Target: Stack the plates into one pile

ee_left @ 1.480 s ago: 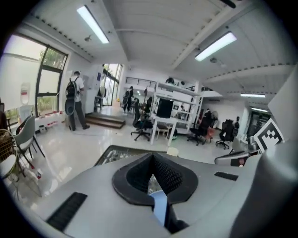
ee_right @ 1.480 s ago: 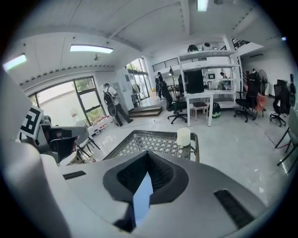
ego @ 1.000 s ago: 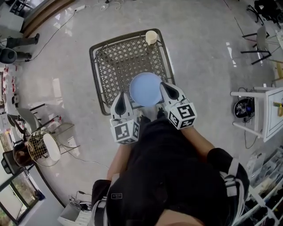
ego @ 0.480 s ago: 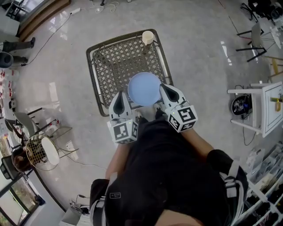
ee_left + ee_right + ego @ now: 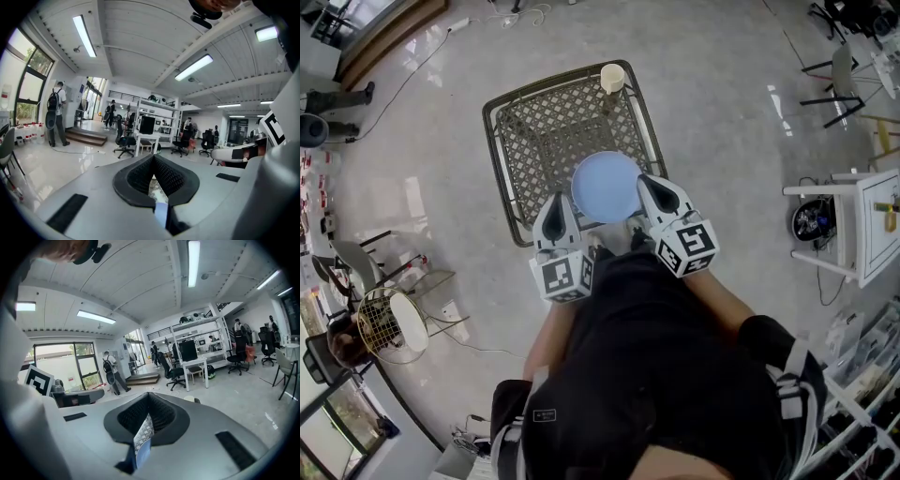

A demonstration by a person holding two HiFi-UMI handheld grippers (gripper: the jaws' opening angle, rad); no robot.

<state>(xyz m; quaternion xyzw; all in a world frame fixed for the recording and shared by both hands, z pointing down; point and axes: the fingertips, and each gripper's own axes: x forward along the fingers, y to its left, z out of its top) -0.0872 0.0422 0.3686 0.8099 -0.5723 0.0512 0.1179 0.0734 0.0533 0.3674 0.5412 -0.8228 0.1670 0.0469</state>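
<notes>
A pale blue plate (image 5: 607, 187) lies on the near part of a dark lattice table (image 5: 502, 159); whether more plates lie under it I cannot tell. My left gripper (image 5: 555, 202) hovers at the plate's near left edge, jaws shut and empty. Just off the plate's near right edge, my right gripper (image 5: 649, 183) is shut too, with nothing in it. In the left gripper view the closed left gripper (image 5: 153, 174) points out into the room, with a blue sliver of the plate (image 5: 161, 213) showing below the seam. The right gripper (image 5: 147, 414) shows the same shut seam, with the plate (image 5: 142, 451) beneath.
A cream cup (image 5: 612, 78) stands at the table's far right corner. A white table (image 5: 872, 234) is at the right and a round wire stand (image 5: 389, 323) at the left. Cables run over the glossy floor. A person with a backpack (image 5: 55, 112) stands far off.
Both grippers stay shut beside the plate. The head view has shifted a little; the plate and cup have not moved on the table.
</notes>
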